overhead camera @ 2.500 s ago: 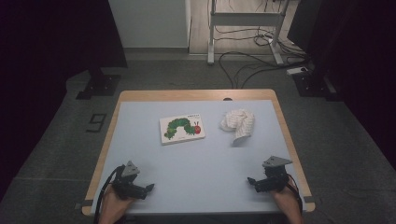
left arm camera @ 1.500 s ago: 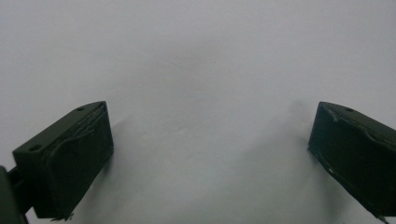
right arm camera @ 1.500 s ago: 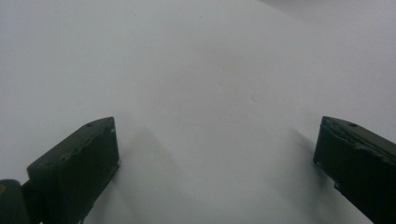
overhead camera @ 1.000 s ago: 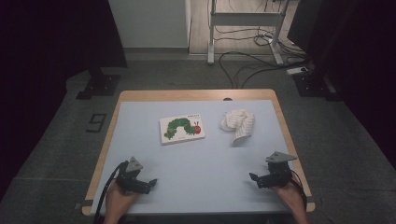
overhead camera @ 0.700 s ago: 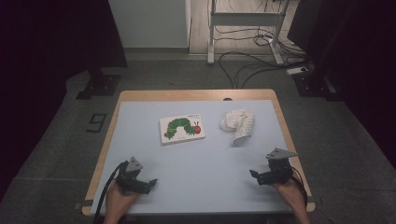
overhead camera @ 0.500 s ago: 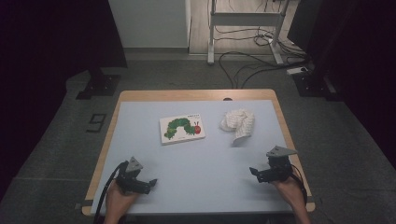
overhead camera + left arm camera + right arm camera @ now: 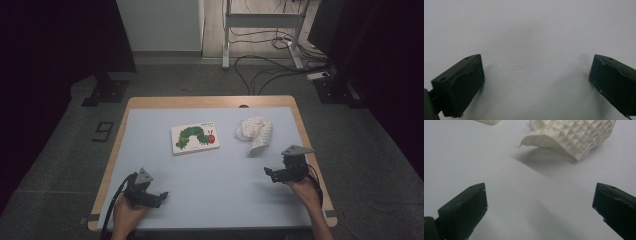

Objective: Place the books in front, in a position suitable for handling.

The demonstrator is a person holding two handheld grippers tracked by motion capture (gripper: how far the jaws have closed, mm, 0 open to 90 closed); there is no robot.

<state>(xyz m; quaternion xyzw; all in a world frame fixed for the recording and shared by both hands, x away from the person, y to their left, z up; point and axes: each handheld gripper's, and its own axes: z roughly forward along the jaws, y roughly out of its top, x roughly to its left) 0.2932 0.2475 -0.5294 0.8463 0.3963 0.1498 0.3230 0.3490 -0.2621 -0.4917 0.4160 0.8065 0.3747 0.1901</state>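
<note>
Two items lie on the pale blue surface (image 7: 210,175), seen from the high view: a crumpled white waffle-weave cloth (image 7: 255,132) toward the far right, and a caterpillar picture book (image 7: 195,138) just left of it, the two apart. Right claw (image 7: 276,174) sits on the near right, nearest the cloth, with bare surface between them. Left claw (image 7: 152,198) rests at the near left, well apart from both items.

Left gripper view: claw (image 7: 536,82) spread wide, nothing between the jaws, bare surface beneath.

Right gripper view: claw (image 7: 540,207) spread wide and empty, aimed at the cloth (image 7: 574,137). One flap (image 7: 541,141) curls up clear of the surface, throwing a shadow beneath. A corner of the book (image 7: 487,121) shows at the top edge.

Handling, as judged: cloth light, soft, limp, not fragile; textured weave should resist slipping. It will sag and drape once lifted, so one pinch carries it bunched. Best hold: the raised flap or the thick bunched fold behind it, where the jaws can close on both sides without scraping the surface.
</note>
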